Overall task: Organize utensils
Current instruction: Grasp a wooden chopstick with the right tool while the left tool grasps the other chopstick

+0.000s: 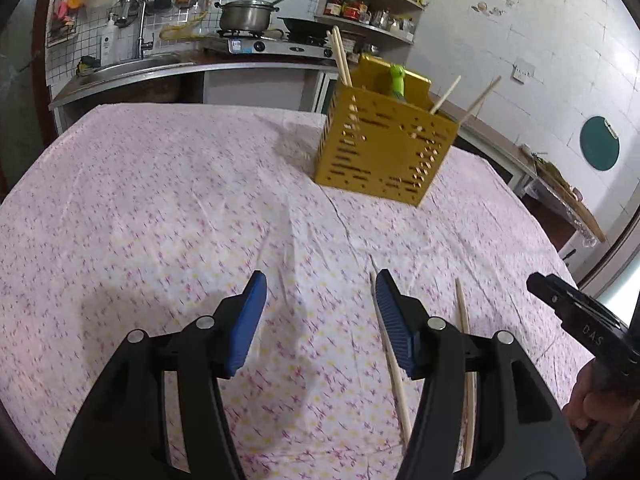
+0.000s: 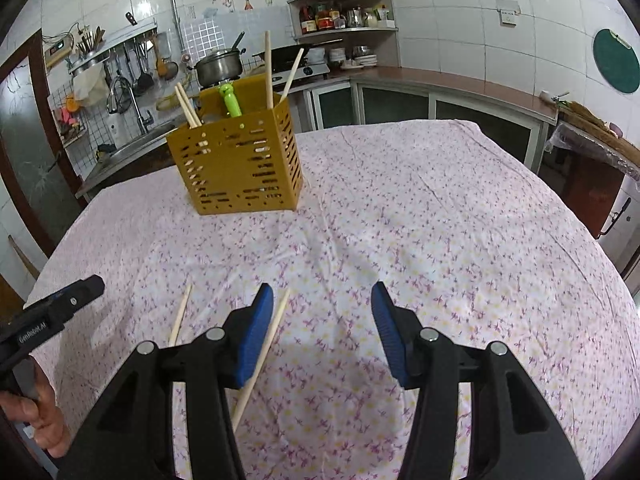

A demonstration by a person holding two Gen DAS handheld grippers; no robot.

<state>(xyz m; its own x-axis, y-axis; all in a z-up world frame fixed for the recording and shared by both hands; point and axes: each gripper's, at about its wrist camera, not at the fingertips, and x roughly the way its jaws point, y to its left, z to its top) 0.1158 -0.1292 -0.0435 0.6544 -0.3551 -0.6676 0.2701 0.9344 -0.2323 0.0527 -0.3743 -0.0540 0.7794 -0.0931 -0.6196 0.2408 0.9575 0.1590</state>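
the big table (image 2: 460, 208) has a pink flowery cloth on it. far back on it stands the yellow holder (image 2: 236, 168), with four chopsticks and a green tool poking up inside.

two loose chopsticks still lie flat on the cloth, close to the person. their long way runs from near to far, toward the holder. one chopstick (image 2: 262, 354) sits just beside the left finger of the right gripper (image 2: 322, 336), not between the jaws. the other chopstick (image 1: 394, 364) lies just beside the right finger of the left gripper (image 1: 320, 320).

both grippers are about half open and hold nothing. each has one stick close, so each would need to slide a little sideways.
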